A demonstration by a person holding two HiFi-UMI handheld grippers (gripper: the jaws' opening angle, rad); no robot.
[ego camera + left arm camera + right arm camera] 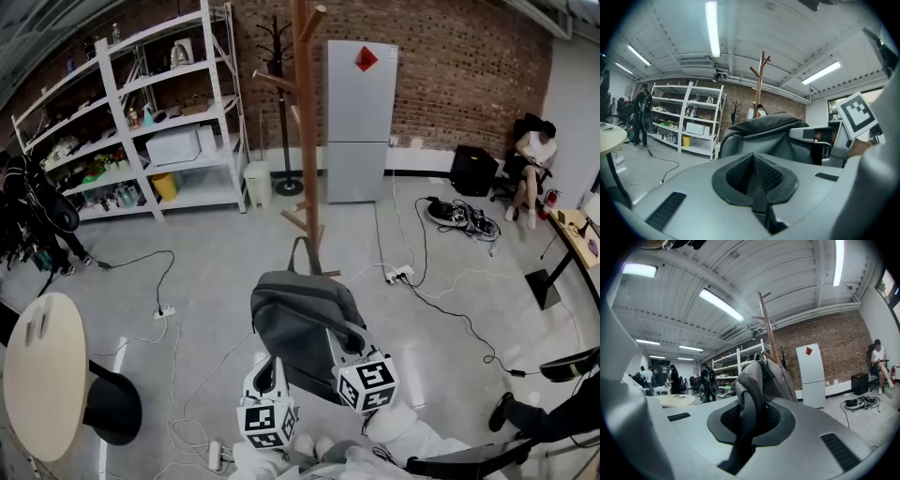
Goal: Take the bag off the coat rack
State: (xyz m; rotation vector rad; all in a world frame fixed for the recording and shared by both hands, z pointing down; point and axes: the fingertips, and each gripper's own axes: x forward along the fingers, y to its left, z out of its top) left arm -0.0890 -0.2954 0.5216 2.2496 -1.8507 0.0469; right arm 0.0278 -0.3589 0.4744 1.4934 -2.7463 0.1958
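A grey backpack (302,321) hangs in front of the wooden coat rack (307,122), with its top loop (305,251) standing up next to the pole. I cannot tell whether the loop is on a peg. My right gripper (339,344) is at the bag's right side, shut on a grey strap (746,394) that runs between its pads (776,416). My left gripper (272,372) sits low at the bag's left, apart from it, with its jaws together and nothing in them. In the left gripper view the backpack (764,133) lies just beyond the left gripper (752,180).
White shelving (159,122) lines the back left wall. A grey cabinet (361,122) and a black coat stand (281,112) stand behind the rack. A round table (42,375) is at my left, cables (450,300) cross the floor at right, and a person (532,164) sits far right.
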